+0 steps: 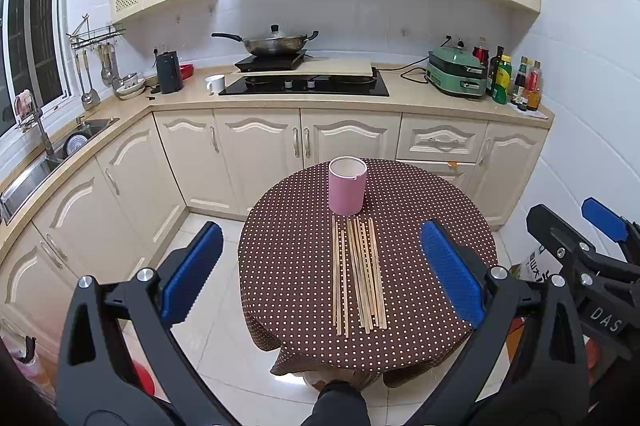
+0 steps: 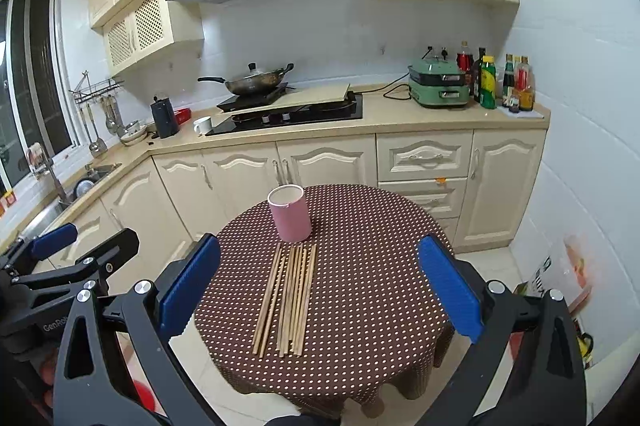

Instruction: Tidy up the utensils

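Left wrist view, left tool (image 1: 320, 266) spread (holding nothing), right tool (image 2: 318, 288) spread, chopsticks (image 1: 358, 276) flat beside pink cup (image 1: 347, 190)

a lidded wok (image 1: 274, 41) sits on the black hob (image 1: 304, 85); left of the hob a white mug (image 1: 215, 83), right of it a green cooker (image 1: 456, 71).

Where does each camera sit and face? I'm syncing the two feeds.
Left wrist: behind the open left tool, facing table, cup, chopsticks; right tool at right edge.
Right wrist: behind the open right tool, same aim; left tool at left edge.
Shared: table, cup, chopsticks, stove.
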### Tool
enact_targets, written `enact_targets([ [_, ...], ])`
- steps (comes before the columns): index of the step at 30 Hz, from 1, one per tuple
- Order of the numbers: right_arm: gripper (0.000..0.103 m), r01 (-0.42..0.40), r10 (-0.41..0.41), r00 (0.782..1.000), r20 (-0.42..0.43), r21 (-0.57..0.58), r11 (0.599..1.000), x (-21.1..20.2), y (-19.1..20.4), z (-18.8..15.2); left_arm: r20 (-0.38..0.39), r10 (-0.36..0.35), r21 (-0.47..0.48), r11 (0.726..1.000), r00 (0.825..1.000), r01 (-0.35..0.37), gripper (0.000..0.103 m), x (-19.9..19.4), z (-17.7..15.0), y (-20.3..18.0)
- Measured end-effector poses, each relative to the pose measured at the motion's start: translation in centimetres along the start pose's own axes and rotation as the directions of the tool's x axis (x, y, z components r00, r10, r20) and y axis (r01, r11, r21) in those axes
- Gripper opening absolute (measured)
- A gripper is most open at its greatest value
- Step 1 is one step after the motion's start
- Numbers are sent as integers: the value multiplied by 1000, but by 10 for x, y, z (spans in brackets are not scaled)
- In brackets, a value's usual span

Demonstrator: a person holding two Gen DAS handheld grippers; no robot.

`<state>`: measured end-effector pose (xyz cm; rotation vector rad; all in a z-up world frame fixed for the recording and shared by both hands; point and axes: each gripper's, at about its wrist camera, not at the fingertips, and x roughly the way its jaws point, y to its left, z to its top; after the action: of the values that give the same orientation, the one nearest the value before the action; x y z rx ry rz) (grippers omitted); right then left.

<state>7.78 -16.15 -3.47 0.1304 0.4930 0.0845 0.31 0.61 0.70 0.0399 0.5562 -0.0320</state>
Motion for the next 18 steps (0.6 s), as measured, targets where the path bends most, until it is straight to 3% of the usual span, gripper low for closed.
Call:
enact_targets([
  [18,95,3,-3,1000,-22,-4,1000,8,-2,1,1,2,0,1000,1000,-2,98,5,-2,-3],
])
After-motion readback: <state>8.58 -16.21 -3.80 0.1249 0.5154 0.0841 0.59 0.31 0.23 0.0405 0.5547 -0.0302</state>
